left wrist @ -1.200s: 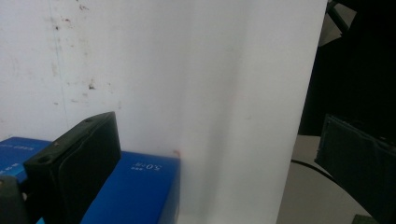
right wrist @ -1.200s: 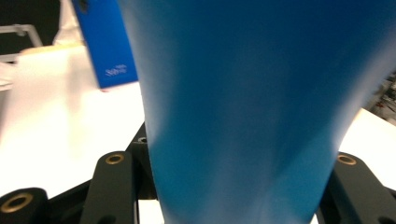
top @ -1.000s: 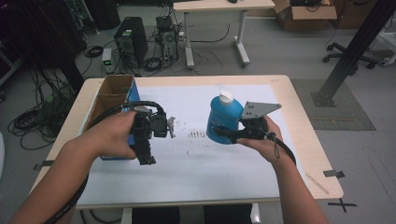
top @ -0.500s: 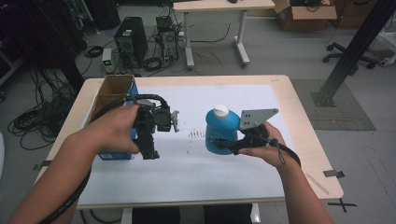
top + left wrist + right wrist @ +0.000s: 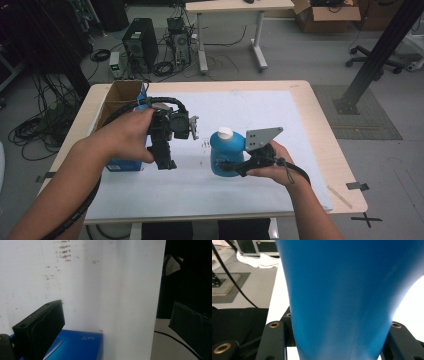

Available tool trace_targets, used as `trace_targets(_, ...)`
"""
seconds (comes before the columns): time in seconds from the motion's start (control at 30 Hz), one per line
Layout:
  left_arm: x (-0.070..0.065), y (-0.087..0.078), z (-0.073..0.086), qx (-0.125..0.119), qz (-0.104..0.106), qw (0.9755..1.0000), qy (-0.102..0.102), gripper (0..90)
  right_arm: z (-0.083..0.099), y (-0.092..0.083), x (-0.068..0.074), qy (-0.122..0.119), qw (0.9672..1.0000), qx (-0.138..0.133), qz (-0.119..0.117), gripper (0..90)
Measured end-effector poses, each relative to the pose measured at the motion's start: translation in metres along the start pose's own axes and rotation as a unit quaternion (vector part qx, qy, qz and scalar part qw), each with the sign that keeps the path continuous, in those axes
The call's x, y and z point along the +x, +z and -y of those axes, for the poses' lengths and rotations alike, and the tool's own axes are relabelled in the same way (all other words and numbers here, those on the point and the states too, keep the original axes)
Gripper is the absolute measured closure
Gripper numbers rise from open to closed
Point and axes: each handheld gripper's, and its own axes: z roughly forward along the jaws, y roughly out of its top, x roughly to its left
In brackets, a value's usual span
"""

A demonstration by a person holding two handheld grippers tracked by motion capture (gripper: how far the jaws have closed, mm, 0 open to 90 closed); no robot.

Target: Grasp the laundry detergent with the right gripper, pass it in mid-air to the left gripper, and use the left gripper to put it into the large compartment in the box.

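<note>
A blue bottle (image 5: 224, 156) with a white cap stands upright, low over the white mat (image 5: 260, 115), right of the middle. My right gripper (image 5: 234, 166) is shut on its lower body from the near right. In the right gripper view the bottle (image 5: 342, 290) is pressed between the two black jaws of that gripper (image 5: 335, 340). My left gripper (image 5: 166, 161) hangs over the mat's left part and points down. In the left gripper view this gripper (image 5: 116, 307) is open, its jaws wide apart with nothing between them, above a blue box (image 5: 77, 346).
An open cardboard box (image 5: 120, 97) stands at the table's far left. The blue box (image 5: 125, 163) lies in front of it, beside my left hand. Faint brown marks (image 5: 205, 145) dot the mat between the grippers. A strip of bare wooden table (image 5: 340, 165) runs along the right.
My right gripper has brought the bottle down and nearer to the table's front, a little to the left. My left gripper has lifted slightly and shifted right.
</note>
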Motion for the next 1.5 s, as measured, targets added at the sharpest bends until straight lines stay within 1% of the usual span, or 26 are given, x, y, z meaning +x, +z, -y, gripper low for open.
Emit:
trace_targets(0.17, 0.0, -0.003, -0.003, 0.001, 0.001, 1.0, 0.003, 0.2, 0.0, 0.007, 0.002, 0.0, 0.9999, -0.008, -0.009, 45.5)
trace_targets(0.2, -0.001, -0.004, -0.004, 0.001, 0.0, 1.0, 0.005, 0.2, 0.0, 0.01, 0.003, 0.0, 0.9998, -0.012, -0.014, 45.5)
trace_targets(0.23, -0.001, -0.004, -0.004, 0.001, 0.0, 1.0, 0.005, 0.2, 0.0, 0.01, 0.003, 0.0, 0.9998, -0.012, -0.014, 45.5)
trace_targets(0.33, -0.002, -0.006, -0.007, 0.002, 0.002, 1.0, 0.008, 0.2, 0.0, 0.017, 0.004, 0.0, 0.9996, -0.012, -0.024, 45.5)
trace_targets(0.6, -0.003, -0.007, -0.012, 0.003, 0.004, 0.9999, 0.014, 0.2, -0.001, 0.027, 0.004, -0.001, 0.9993, -0.015, -0.035, 45.4)
trace_targets(0.87, -0.003, -0.01, -0.02, 0.006, 0.005, 0.9998, 0.021, 0.2, -0.007, 0.04, 0.005, -0.007, 0.9988, -0.014, -0.046, 45.3)
trace_targets(1.03, -0.003, -0.008, -0.024, 0.008, 0.008, 0.9996, 0.025, 0.2, -0.011, 0.05, 0.006, -0.011, 0.9983, -0.015, -0.055, 45.3)
trace_targets(1.13, -0.003, -0.008, -0.025, 0.006, 0.01, 0.9997, 0.023, 0.2, -0.012, 0.053, 0.006, -0.013, 0.9982, -0.014, -0.057, 45.3)
trace_targets(1.33, -0.004, -0.007, -0.028, 0.007, 0.013, 0.9995, 0.027, 0.2, -0.014, 0.065, 0.005, -0.014, 0.9979, -0.015, -0.062, 45.3)
trace_targets(1.5, -0.005, -0.006, -0.029, 0.009, 0.014, 0.9995, 0.028, 0.2, -0.016, 0.072, 0.006, -0.016, 0.9976, -0.016, -0.066, 45.3)
